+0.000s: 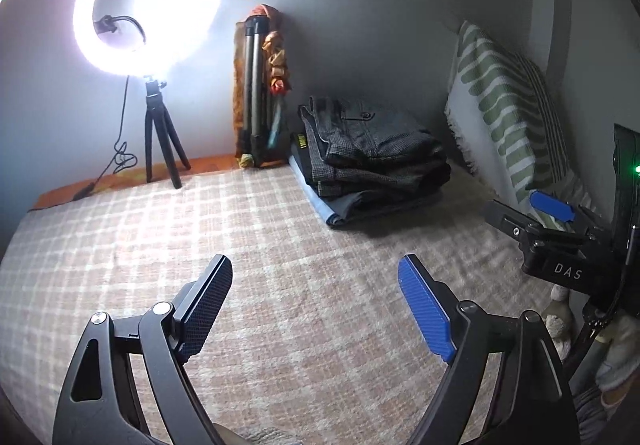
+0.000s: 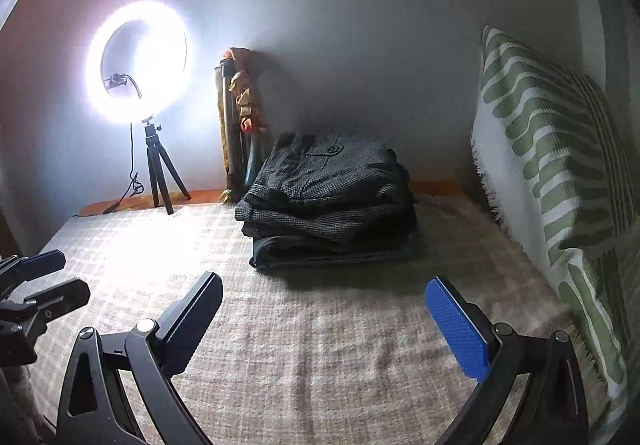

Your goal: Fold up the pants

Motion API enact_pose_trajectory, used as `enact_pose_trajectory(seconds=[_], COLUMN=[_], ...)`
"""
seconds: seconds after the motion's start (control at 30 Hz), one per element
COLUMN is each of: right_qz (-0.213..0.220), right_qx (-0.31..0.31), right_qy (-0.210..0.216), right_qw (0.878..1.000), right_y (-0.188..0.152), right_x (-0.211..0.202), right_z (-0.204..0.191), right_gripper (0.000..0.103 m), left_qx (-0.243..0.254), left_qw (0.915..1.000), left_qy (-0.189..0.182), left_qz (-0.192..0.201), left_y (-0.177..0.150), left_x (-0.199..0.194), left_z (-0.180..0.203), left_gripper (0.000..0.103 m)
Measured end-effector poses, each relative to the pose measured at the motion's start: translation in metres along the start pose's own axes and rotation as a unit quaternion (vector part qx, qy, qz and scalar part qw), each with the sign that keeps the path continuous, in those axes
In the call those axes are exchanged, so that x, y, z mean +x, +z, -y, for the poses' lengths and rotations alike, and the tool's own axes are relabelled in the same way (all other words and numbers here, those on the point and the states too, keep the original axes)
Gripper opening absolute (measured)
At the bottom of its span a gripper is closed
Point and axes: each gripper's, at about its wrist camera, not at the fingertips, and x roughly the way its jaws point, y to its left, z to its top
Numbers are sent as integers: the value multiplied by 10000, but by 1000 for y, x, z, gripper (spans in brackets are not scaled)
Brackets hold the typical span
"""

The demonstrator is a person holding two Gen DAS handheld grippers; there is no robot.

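A stack of folded dark pants (image 1: 372,157) lies at the far side of the checked beige bed cover (image 1: 200,229), near the wall; the top pair is grey checked with a buttoned pocket. It also shows in the right wrist view (image 2: 328,201). My left gripper (image 1: 316,277) is open and empty, held above the cover well short of the stack. My right gripper (image 2: 324,293) is open and empty, just in front of the stack. The right gripper also shows at the right edge of the left wrist view (image 1: 532,213), and the left gripper at the left edge of the right wrist view (image 2: 52,277).
A lit ring light on a small black tripod (image 1: 160,133) stands at the far left of the bed, with its cable trailing. A folded tripod and a patterned cloth (image 1: 260,93) lean on the wall. A green and white striped cushion (image 2: 560,173) stands along the right side.
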Motion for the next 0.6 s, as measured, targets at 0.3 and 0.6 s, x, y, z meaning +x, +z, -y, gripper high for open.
enact_pose_trajectory(seconds=[0.3,0.6], right_qz=[-6,-8], right_qx=[-26,-13], right_qy=[5,4], right_qw=[10000,10000], right_y=[-1,-1], right_x=[1,1], right_z=[-3,-4], right_gripper=[103,103], left_qx=[14,14], left_qw=[10000,10000], left_qy=[-4,39], left_qz=[29,21], left_y=[1,0], left_x=[-2,-1], left_z=[0,-1], left_gripper=[90,90])
